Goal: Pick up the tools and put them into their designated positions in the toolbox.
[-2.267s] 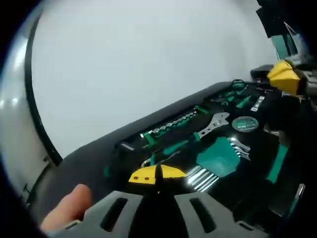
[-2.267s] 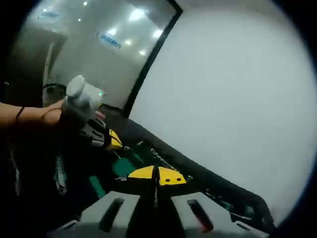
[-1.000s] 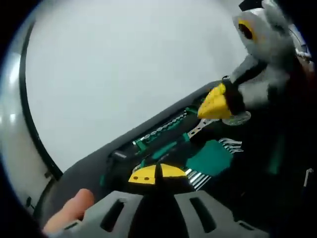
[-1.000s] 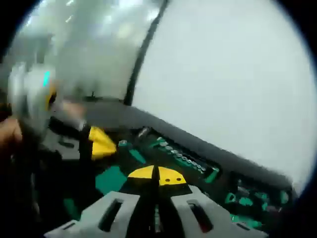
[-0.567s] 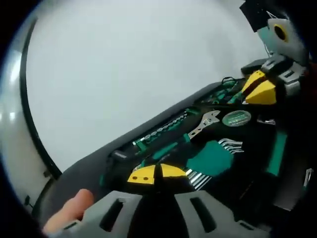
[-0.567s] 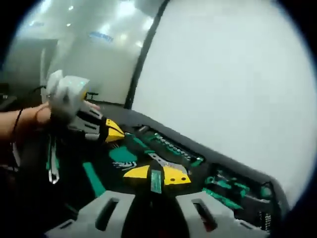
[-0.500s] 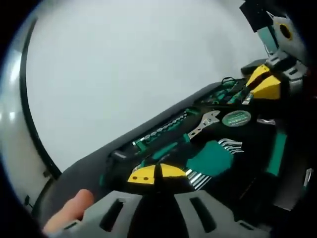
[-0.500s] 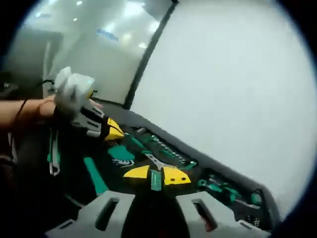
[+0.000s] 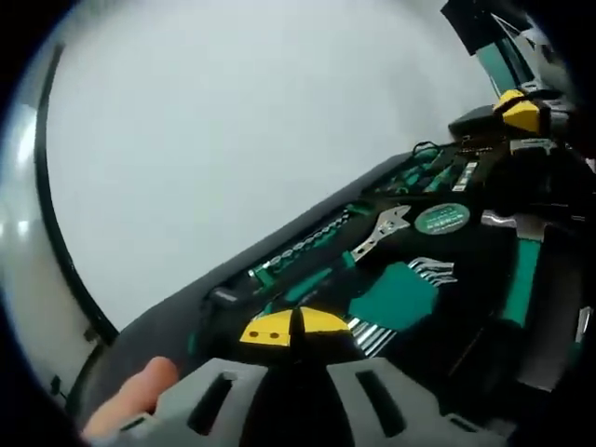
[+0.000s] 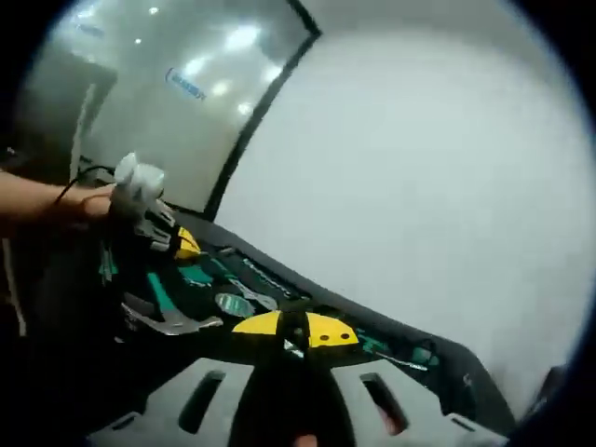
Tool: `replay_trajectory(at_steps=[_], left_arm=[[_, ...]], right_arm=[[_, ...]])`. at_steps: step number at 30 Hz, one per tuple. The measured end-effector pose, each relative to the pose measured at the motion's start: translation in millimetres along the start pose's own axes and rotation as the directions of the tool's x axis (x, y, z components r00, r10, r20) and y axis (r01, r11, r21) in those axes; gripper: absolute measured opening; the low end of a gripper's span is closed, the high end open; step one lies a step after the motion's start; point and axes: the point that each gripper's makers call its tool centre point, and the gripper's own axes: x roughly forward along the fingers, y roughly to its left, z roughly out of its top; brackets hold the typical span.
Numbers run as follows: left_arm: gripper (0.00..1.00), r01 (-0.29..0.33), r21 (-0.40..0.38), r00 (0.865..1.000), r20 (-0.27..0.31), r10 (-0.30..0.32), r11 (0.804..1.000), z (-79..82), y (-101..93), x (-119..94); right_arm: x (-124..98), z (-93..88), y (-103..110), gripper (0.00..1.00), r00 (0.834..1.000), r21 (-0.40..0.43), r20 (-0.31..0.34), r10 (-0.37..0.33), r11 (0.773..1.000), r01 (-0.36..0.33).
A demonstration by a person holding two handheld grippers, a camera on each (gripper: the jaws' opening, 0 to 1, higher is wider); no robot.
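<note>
The open black toolbox (image 9: 177, 317) holds green-and-steel tools. A socket row (image 9: 312, 244), an adjustable wrench (image 9: 382, 228), a round tape measure (image 9: 442, 219), a green hex key set (image 9: 396, 298) and a green-handled hammer (image 9: 521, 270) lie in its slots. My left gripper (image 9: 296, 326) is shut with nothing between its yellow tips, low over the near end. My right gripper (image 10: 296, 332) hovers over the toolbox (image 10: 447, 372), its tips slightly apart on a small thin tool (image 10: 293, 343). The right gripper (image 9: 521, 112) is at the upper right of the left gripper view.
A white wall rises behind the toolbox. A person's hand (image 10: 84, 200) holds the left gripper (image 10: 177, 244) over the far end, near the hammer (image 10: 172, 321) and tape measure (image 10: 233, 304). A fingertip (image 9: 130, 400) shows at lower left.
The right gripper dipped into the toolbox, came up with a small green piece between its tips and drew back up and away. The left gripper has stayed almost still.
</note>
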Motion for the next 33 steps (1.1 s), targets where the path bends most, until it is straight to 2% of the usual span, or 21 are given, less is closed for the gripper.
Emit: replay_trajectory(at_steps=[1,2,3,4,7,10,12,13,14,15,16,18,20,22,23,24,26,28,30,32,33], left_arm=[[0.03,0.001,-0.006,1.0,-0.001,-0.001,1.0,-0.1,-0.5,-1],[0.03,0.003,-0.012,1.0,-0.001,-0.003,1.0,0.1,-1.1,-1],[0.03,0.004,-0.015,1.0,-0.002,-0.004,1.0,-0.6,-0.1,-1],[0.03,0.005,-0.017,1.0,-0.002,-0.005,1.0,-0.4,-0.5,-1],[0.03,0.01,-0.012,1.0,-0.001,-0.01,1.0,-2.1,3.7,3],[0.03,0.013,-0.013,1.0,0.001,-0.013,1.0,-2.4,3.5,3],[0.03,0.012,-0.019,1.0,0.0,-0.012,1.0,-1.4,1.1,1],[0.04,0.016,-0.019,1.0,0.002,-0.016,1.0,-2.0,1.5,3],[0.04,0.016,-0.018,1.0,0.002,-0.016,1.0,-2.0,1.5,3],[0.04,0.019,-0.015,1.0,0.004,-0.019,1.0,-2.3,3.1,5],[0.04,0.019,-0.014,1.0,0.005,-0.019,1.0,-2.4,3.6,5],[0.04,0.022,-0.013,1.0,0.006,-0.021,1.0,-2.5,4.3,5],[0.05,0.028,-0.02,1.0,0.009,-0.028,0.999,-1.0,2.2,4],[0.06,0.032,-0.027,0.999,0.011,-0.032,0.999,-0.7,1.4,3],[0.07,0.035,-0.023,0.999,0.012,-0.034,0.999,-0.2,1.4,3],[0.09,0.036,-0.018,0.999,0.017,-0.036,0.999,0.6,1.4,3],[0.1,0.035,-0.015,0.999,0.021,-0.034,0.999,0.6,3.5,4],[0.12,0.03,-0.015,0.999,0.021,-0.03,0.999,0.6,4.7,3],[0.15,0.029,-0.014,0.999,0.024,-0.029,0.999,1.3,5.5,3],[0.21,0.012,0.0,0.999,0.03,-0.012,1.0,2.5,10.2,3],[0.24,0.004,0.01,0.999,0.038,-0.004,1.0,4.4,10.9,3]], right_arm=[[-7,1.5,-12,0.06,1.0,-0.047,0.021,-0.019,0.999,0.02],[-20,-1.2,-27,0.06,0.998,-0.134,0.029,-0.052,0.989,0.056],[-28,-5.0,-39,0.06,0.997,-0.175,0.032,-0.077,0.981,0.081],[-34,-15.9,-49,0.06,0.994,-0.175,0.02,-0.108,0.979,0.109],[-56,-32.1,-81,0.06,0.984,-0.097,-0.035,-0.175,0.98,0.171],[-70,-38.8,-112,0.06,0.97,-0.065,-0.083,-0.227,0.973,0.222],[-77,-44.9,-133,0.06,0.953,-0.057,-0.151,-0.261,0.965,0.255],[-78,-43.3,-143,0.06,0.949,-0.047,-0.154,-0.274,0.962,0.27],[-82,-42.0,-157,0.06,0.935,-0.022,-0.165,-0.313,0.949,0.314],[-87,-44.5,-172,0.06,0.912,0.016,-0.2,-0.357,0.93,0.368],[-90,-48.1,-184,0.06,0.898,0.059,-0.239,-0.37,0.918,0.393],[-93,-49.6,-200,0.06,0.887,0.143,-0.285,-0.364,0.899,0.415],[-92,-46.0,-218,0.07,0.881,0.178,-0.291,-0.374,0.883,0.434],[-87,-44.3,-231,0.12,0.871,0.134,-0.306,-0.385,0.888,0.44],[-83,-44.9,-234,0.18,0.871,0.099,-0.32,-0.374,0.901,0.423],[-79,-48.7,-236,0.2,0.864,0.075,-0.347,-0.365,0.907,0.414],[-68,-59.3,-251,0.21,0.838,0.041,-0.396,-0.375,0.905,0.424],[-52,-83.2,-262,0.21,0.804,0.013,-0.476,-0.356,0.911,0.411],[-41,-101.7,-266,0.22,0.788,0.018,-0.517,-0.334,0.916,0.4],[-29,-122.1,-264,0.24,0.773,0.0,-0.558,-0.301,0.932,0.363],[-23,-134.7,-266,0.24,0.757,-0.002,-0.585,-0.292,0.933,0.359]])
